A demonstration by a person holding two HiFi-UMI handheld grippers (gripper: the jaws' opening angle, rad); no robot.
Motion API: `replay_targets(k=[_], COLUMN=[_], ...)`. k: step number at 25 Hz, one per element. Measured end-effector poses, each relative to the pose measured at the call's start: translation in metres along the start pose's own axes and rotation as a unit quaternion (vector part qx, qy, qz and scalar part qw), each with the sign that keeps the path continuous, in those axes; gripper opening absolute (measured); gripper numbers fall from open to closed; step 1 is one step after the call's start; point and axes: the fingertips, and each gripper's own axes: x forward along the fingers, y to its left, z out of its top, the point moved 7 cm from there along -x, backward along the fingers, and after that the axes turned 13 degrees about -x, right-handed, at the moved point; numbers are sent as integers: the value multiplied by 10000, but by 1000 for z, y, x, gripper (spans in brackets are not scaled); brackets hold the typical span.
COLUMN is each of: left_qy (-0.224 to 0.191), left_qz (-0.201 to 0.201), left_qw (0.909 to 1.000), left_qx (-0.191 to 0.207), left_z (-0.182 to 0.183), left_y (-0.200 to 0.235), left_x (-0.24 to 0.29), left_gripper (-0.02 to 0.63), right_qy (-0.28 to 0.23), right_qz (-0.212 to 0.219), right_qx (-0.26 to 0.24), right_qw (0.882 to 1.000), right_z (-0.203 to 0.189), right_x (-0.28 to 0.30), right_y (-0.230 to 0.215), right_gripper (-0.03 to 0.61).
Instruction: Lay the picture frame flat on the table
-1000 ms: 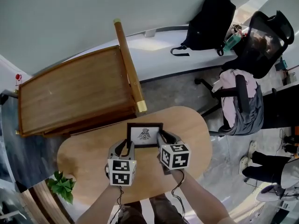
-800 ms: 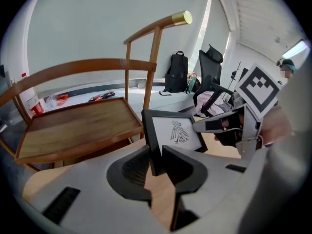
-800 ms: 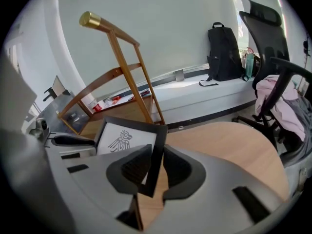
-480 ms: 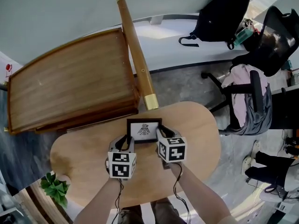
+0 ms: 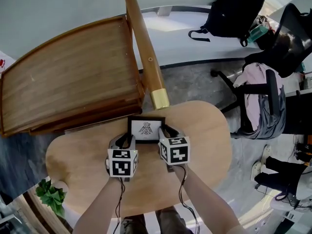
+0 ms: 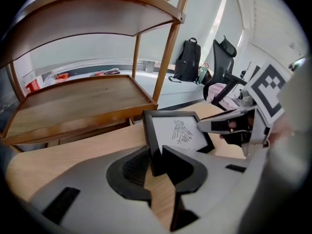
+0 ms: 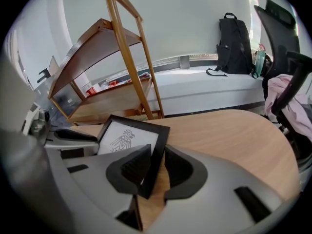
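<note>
Legible text: none is recorded. Picture frame (image 5: 146, 129): a black bird-like emblem is shown on the white print, and no lettering can be made out. Left gripper (image 5: 127, 141) and right gripper (image 5: 165, 133): only black-and-white square marker patterns are carried on their cubes (image 5: 122, 163). Backpack (image 5: 234, 13): no brand can be read.

Jaws hide lower corners of the picture frame (image 5: 146, 128); the backpack (image 5: 236, 11) is cut off above.

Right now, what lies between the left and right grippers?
The picture frame: in the head view the left gripper and right gripper each clamp one side edge, with nothing else between them.
</note>
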Motion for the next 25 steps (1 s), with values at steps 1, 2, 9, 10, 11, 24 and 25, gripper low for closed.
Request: replay_targets(k=[1,2,9,10,11,24,25], left_qy=[23,46,-27,-74,-135,-798,-865], left_qz=[-1,-12,33,43,45,-286,-309], left_qw=[10000,9998,9993,9995,9996,9953,9943], left_qx=[-58,-181,-358,-309,-252,477,539], left_z=[-2,-4,-3,-1,3,71,78], left_y=[2,3,4,2,-1,-43,-46], left_x=[1,2,-6,-11,-17,-169,-184], left_gripper=[78,78,80,80,80,51,48], right_qy=[11,24,-12,-25,-52,-921,-1032], right_qz=[9,9,-126,-120,-127,23,36], right_qx=[-14,-48,-270,-246,-230,-231,-298], right_qw=[10000,10000,9996,9996,9996,9955,9942], right_z=[-1,-3,-2,-1,1,83,94], right_x=[0,0,-12,-16,-21,-180,-198], right_y=[1,3,8,8,7,41,46], right_gripper=[63,63,77,75,67,20,17])
